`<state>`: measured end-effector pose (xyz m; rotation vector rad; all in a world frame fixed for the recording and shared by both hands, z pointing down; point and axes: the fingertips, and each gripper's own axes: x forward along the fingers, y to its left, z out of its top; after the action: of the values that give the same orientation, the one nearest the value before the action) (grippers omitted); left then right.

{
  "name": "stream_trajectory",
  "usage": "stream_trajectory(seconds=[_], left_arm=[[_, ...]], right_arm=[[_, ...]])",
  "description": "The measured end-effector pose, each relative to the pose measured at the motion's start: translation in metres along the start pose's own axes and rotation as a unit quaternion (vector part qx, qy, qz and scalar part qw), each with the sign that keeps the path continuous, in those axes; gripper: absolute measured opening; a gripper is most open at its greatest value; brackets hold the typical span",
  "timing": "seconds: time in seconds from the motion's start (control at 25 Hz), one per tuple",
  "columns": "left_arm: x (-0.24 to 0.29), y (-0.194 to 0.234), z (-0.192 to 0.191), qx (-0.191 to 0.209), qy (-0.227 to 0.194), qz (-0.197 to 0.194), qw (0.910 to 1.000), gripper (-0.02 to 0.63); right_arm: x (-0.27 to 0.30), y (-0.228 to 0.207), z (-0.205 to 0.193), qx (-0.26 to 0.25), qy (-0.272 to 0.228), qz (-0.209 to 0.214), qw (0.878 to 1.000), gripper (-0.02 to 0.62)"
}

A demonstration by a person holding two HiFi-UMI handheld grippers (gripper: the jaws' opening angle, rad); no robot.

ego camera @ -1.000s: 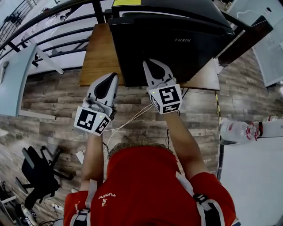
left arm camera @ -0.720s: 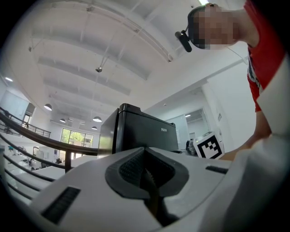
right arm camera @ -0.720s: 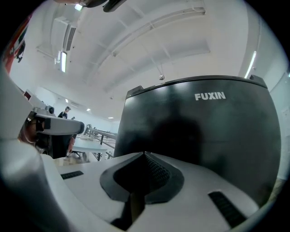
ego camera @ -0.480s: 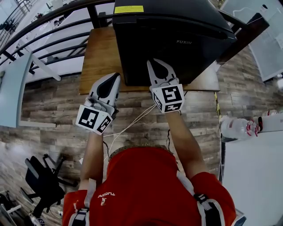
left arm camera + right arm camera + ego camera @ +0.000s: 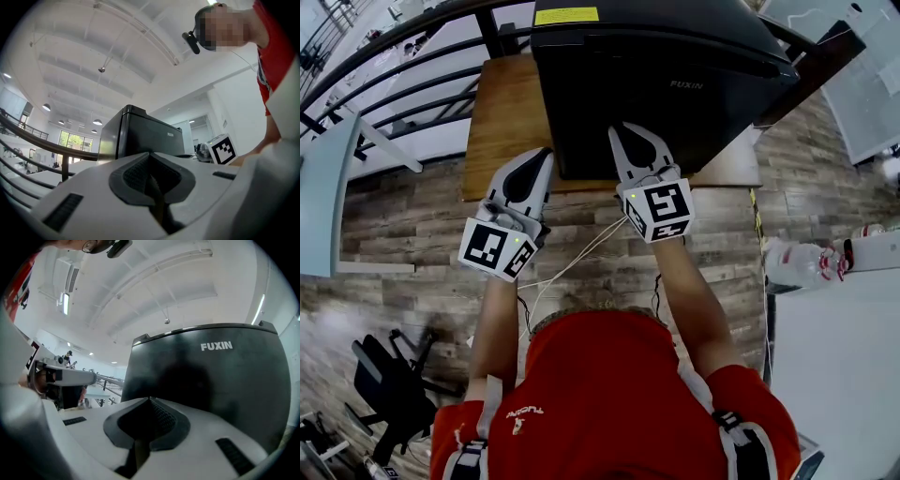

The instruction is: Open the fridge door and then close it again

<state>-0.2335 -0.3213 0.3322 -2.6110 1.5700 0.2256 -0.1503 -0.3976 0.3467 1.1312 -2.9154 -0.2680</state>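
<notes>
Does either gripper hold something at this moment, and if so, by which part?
Nothing is held. The left gripper and the right gripper are both shut and empty, in front of the black fridge.

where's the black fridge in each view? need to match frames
Head view: fridge top centre, on the wooden table.
Left gripper view: fridge centre, seen corner-on.
Right gripper view: fridge fills centre and right.
Shared landmark: white FUXIN logo on its front.
</notes>
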Motion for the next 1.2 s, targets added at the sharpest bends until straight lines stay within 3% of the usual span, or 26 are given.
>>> stream_trajectory(seconds=[0.56, 1.2], left_arm=[[-0.007, -0.022, 0.003, 0.005, -0.001, 0.000, 1.0000, 0.009], [-0.017, -0.040, 0.002, 0.007, -0.001, 0.001, 1.0000, 0.009]], right_arm=[[-0.043, 0.059, 0.026, 0.005, -0.034, 0.083, 0.996, 0.026], [-0.066, 0.080, 0.030, 0.021, -0.044, 0.105, 0.993, 0.025]])
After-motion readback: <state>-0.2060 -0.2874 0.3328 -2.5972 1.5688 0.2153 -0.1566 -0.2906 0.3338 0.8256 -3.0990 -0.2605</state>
